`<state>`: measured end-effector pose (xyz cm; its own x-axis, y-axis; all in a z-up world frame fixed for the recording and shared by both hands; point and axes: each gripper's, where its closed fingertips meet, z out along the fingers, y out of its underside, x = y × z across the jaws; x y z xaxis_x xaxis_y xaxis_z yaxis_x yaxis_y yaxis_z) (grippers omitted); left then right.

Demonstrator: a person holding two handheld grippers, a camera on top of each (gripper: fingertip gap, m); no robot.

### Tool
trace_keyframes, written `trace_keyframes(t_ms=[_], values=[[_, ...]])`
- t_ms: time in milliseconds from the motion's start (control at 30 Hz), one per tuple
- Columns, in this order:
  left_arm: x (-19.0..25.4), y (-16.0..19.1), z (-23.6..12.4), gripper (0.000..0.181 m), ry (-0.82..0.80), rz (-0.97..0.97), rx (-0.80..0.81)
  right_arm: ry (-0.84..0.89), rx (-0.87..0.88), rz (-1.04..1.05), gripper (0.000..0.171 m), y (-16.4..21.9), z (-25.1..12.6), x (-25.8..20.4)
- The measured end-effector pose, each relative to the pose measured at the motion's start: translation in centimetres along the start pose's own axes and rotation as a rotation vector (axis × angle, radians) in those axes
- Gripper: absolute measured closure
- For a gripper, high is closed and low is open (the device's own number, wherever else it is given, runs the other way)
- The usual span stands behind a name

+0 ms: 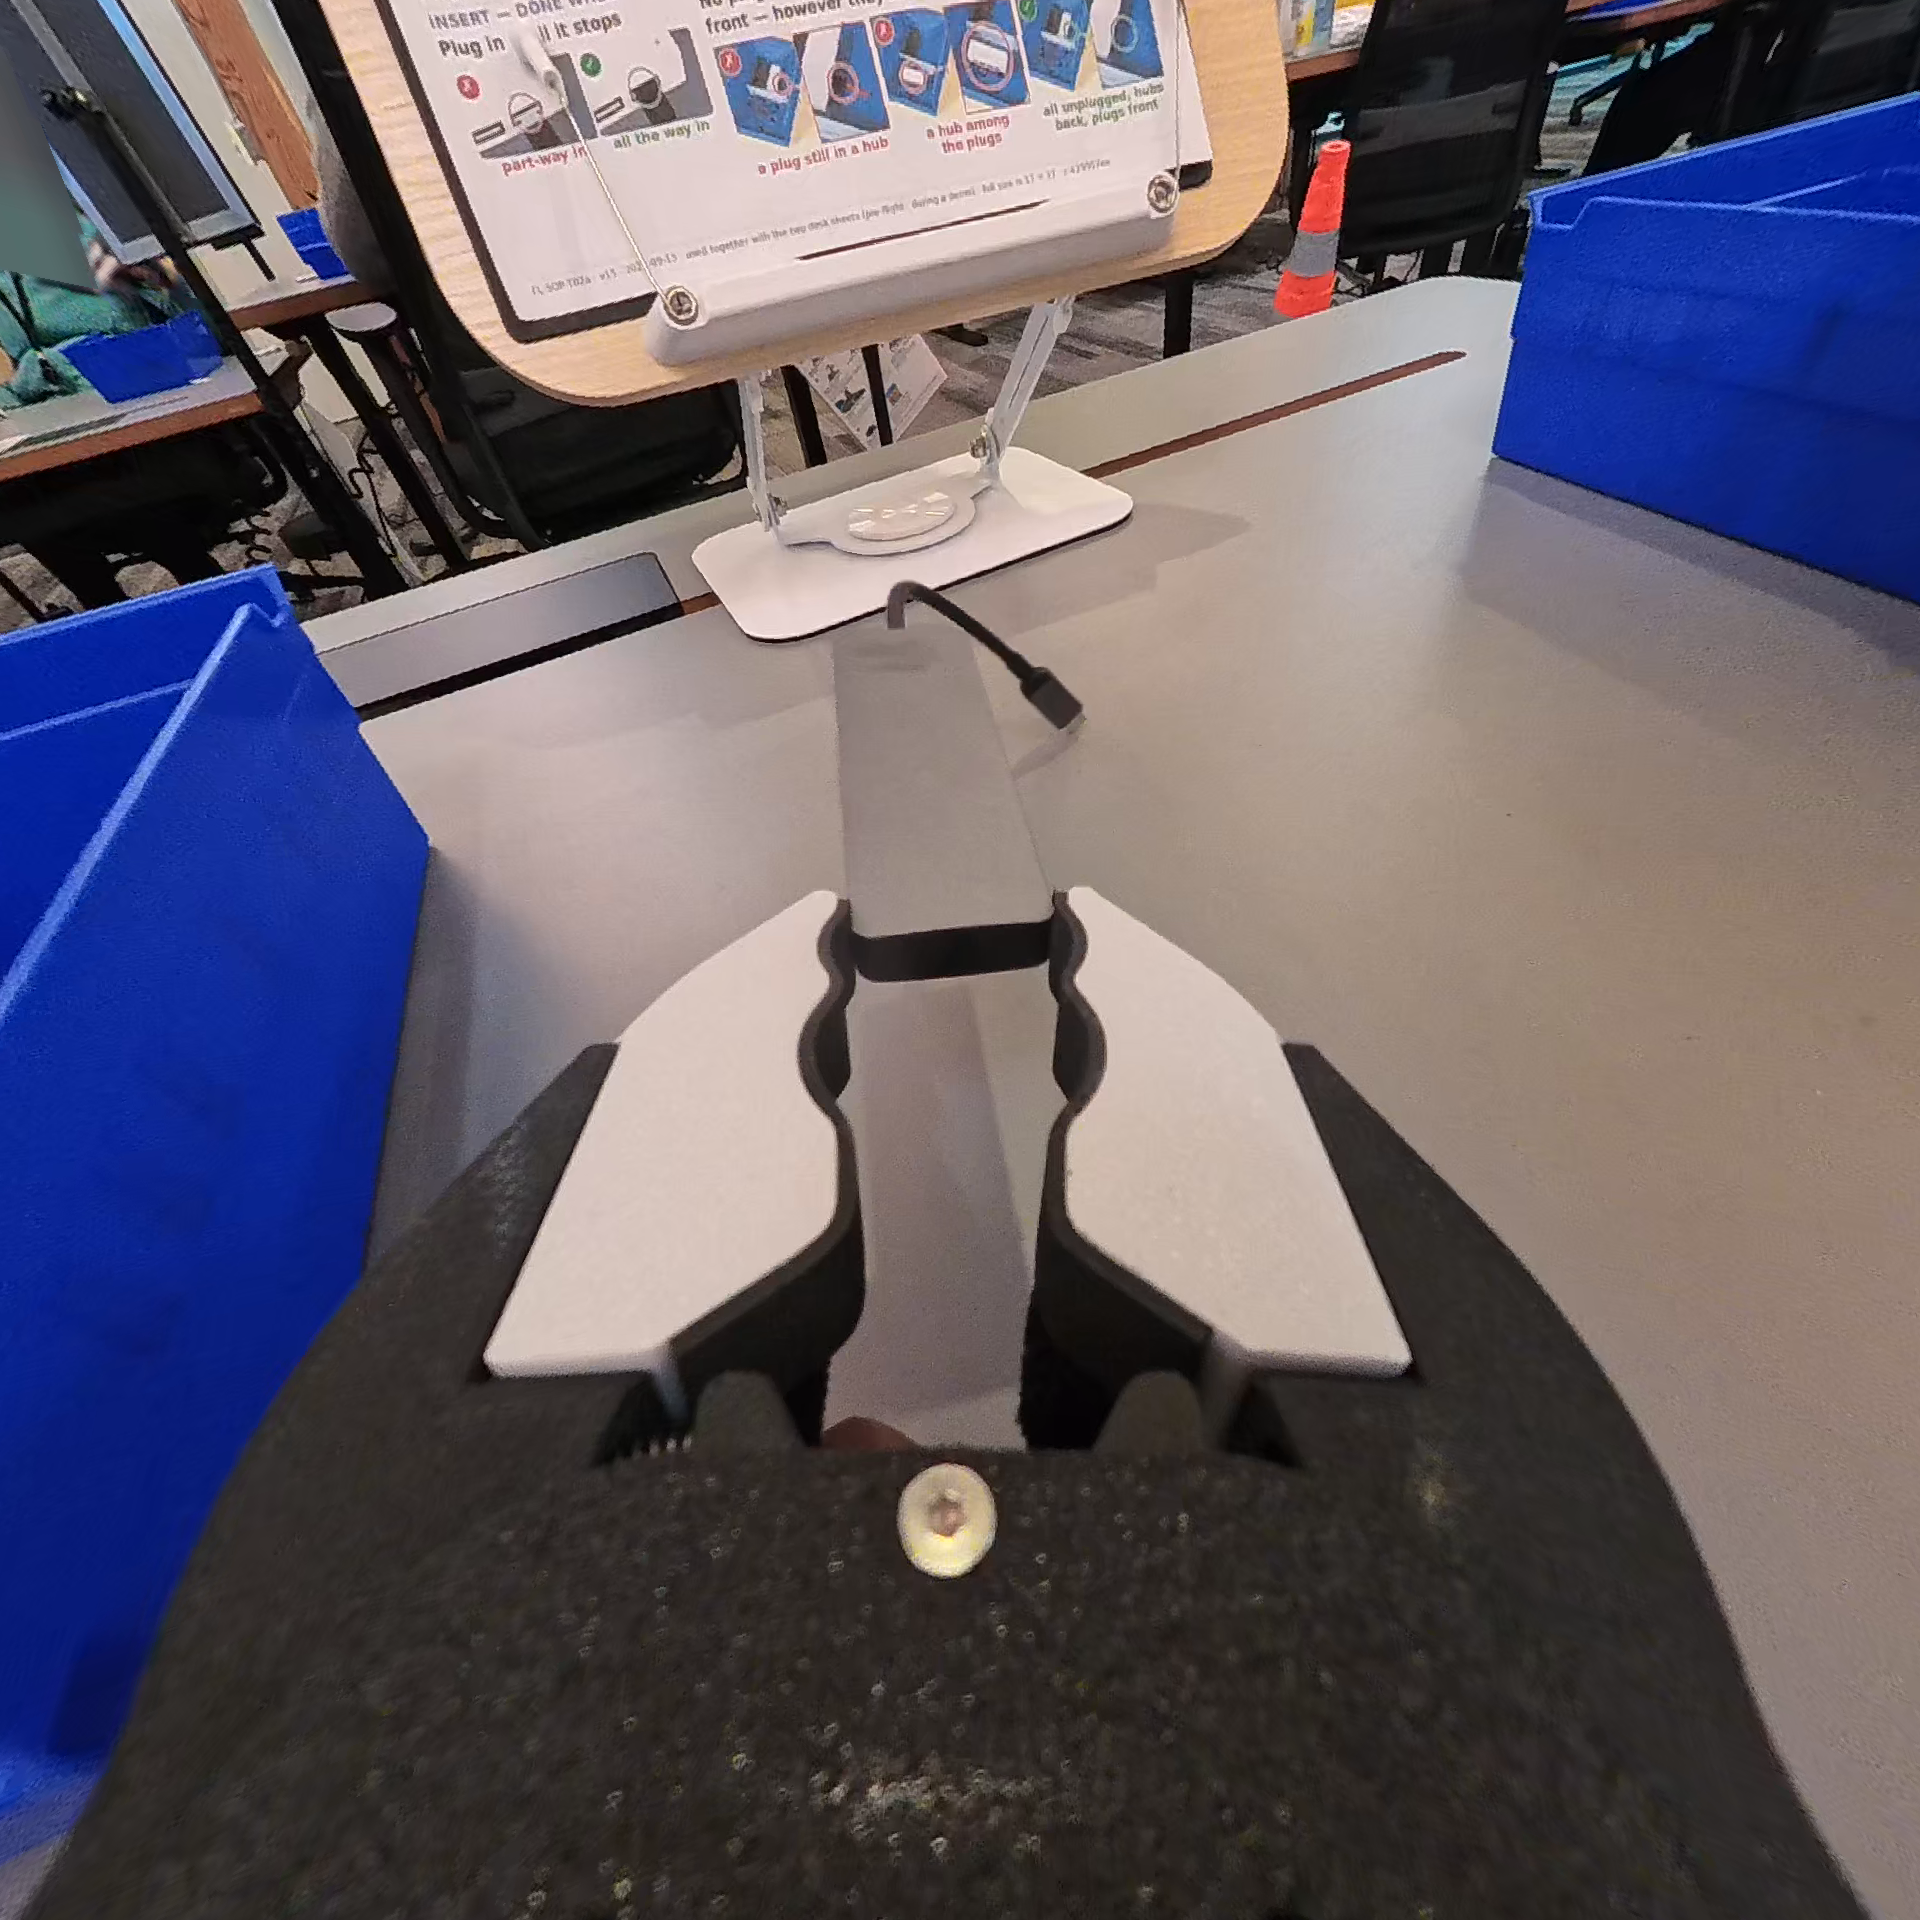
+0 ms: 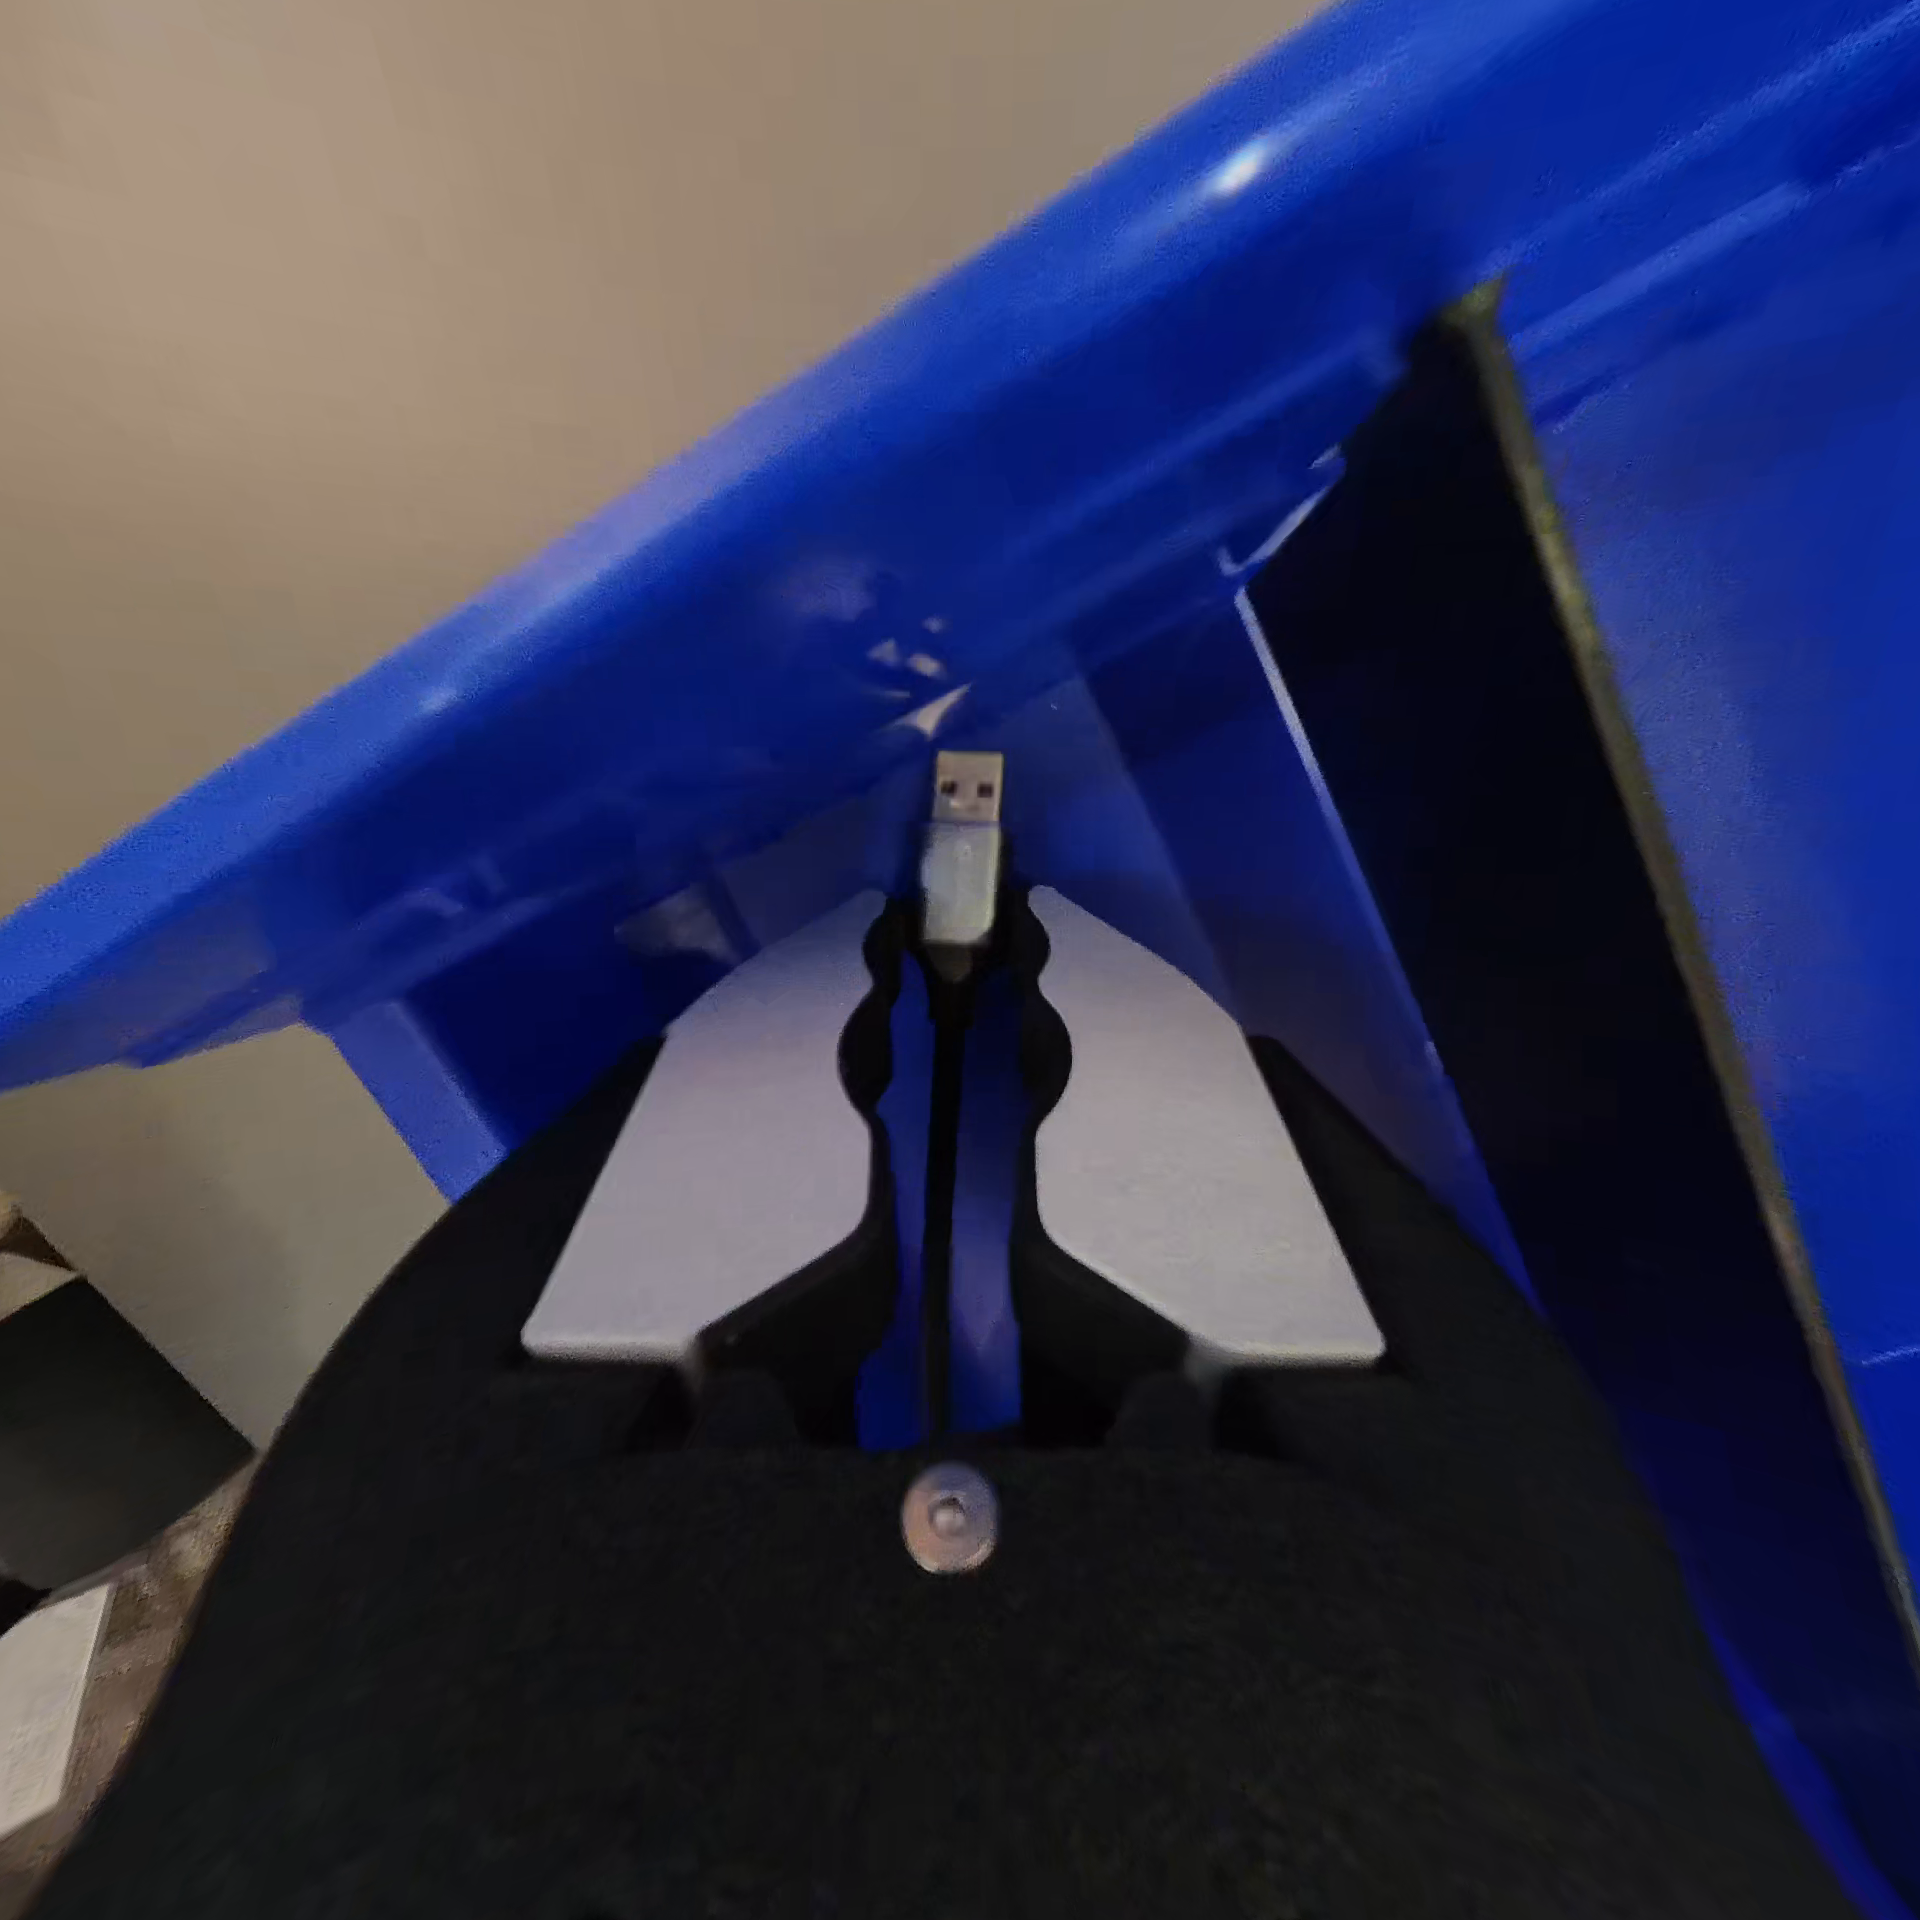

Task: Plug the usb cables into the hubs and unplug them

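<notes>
Tongs: my left tongs [image 1: 951, 940] clench a flat grey USB hub [image 1: 925, 790] above the smooth worktop [image 1: 1455, 831]; my right tongs [image 2: 961, 925] pinch a silver USB-A plug [image 2: 964, 842] close beside a glossy blue bin's rim [image 2: 935, 436]

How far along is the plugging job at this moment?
Early. Done: each gripper has picked up its part. In hand: the left gripper clamps the grey hub over the table; the right gripper pinches a USB cable beside the blue bin. Left: bringing them together, plugging in, unplugging.
</notes>
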<state>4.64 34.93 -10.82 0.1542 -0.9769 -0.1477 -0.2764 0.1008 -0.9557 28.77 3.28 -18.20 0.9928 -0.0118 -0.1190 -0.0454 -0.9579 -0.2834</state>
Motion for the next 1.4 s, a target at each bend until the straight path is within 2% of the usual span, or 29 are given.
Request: trace_keyframes(t_ms=[67, 167, 233, 300, 367, 400, 533, 633, 767, 867, 1033, 1167, 1300, 1400], values=[[0.0, 0.0, 0.0, 0.146, -0.001, 0.005, -0.001, 0.055, 0.056, 0.025, 0.142, -0.4, -1.8, 0.3], [0.0, 0.0, 0.0, 0.146, -0.002, 0.004, 0.004, 0.342, 0.19, 0.035, 0.132, -1.8, -7.7, 0.9], [0.0, 0.0, 0.0, 0.146, -0.004, 0.002, 0.001, 0.469, 0.41, 0.022, 0.132, -4.5, -11.8, -1.4], [0.0, 0.0, 0.0, 0.146, -0.003, 0.004, -0.001, 0.484, 0.736, 0.024, 0.139, -8.3, -14.5, -5.4], [0.1, 0.0, 0.0, 0.146, -0.003, 0.008, -0.002, 0.438, 0.988, 0.055, 0.139, -11.3, -14.3, -9.3], [0.1, 0.0, 0.1, 0.146, -0.004, 0.01, -0.002, 0.404, 1.051, 0.075, 0.14, -12.3, -12.7, -10.9], [0.0, 0.0, 0.0, 0.146, -0.004, 0.005, 0.0, 0.304, 1.003, 0.16, 0.127, -14.8, -4.1, -15.2], [0.1, 0.0, 0.0, 0.146, 0.001, 0.003, 0.001, 0.256, 0.992, 0.149, 0.126, -16.2, -2.3, -17.1], [0.6, -0.1, -0.1, 0.146, 0.06, -0.008, 0.007, 0.272, 0.957, 0.063, 0.126, -16.9, -2.1, -17.6], [1.6, -1.4, -0.5, 0.146, 0.202, -0.028, 0.056, 0.235, 0.949, 0.002, 0.127, -17.4, -1.9, -18.4], [3.3, -4.5, -1.0, 0.146, 0.402, 0.023, 0.15, -0.108, 0.969, 0.074, 0.124, -20.5, -1.0, -20.6], [6.2, -5.5, -1.4, 0.146, 0.526, 0.206, 0.23, -0.458, 1.124, 0.247, 0.124, -23.6, -3.9, -21.5], [6.5, -6.7, -1.6, 0.146, 0.539, 0.253, 0.287, -0.515, 1.16, 0.335, 0.136, -24.2, -4.8, -20.4], [6.8, -7.6, -1.9, 0.146, 0.544, 0.249, 0.335, -0.515, 1.138, 0.37, 0.126, -24.1, -4.2, -20.1]])
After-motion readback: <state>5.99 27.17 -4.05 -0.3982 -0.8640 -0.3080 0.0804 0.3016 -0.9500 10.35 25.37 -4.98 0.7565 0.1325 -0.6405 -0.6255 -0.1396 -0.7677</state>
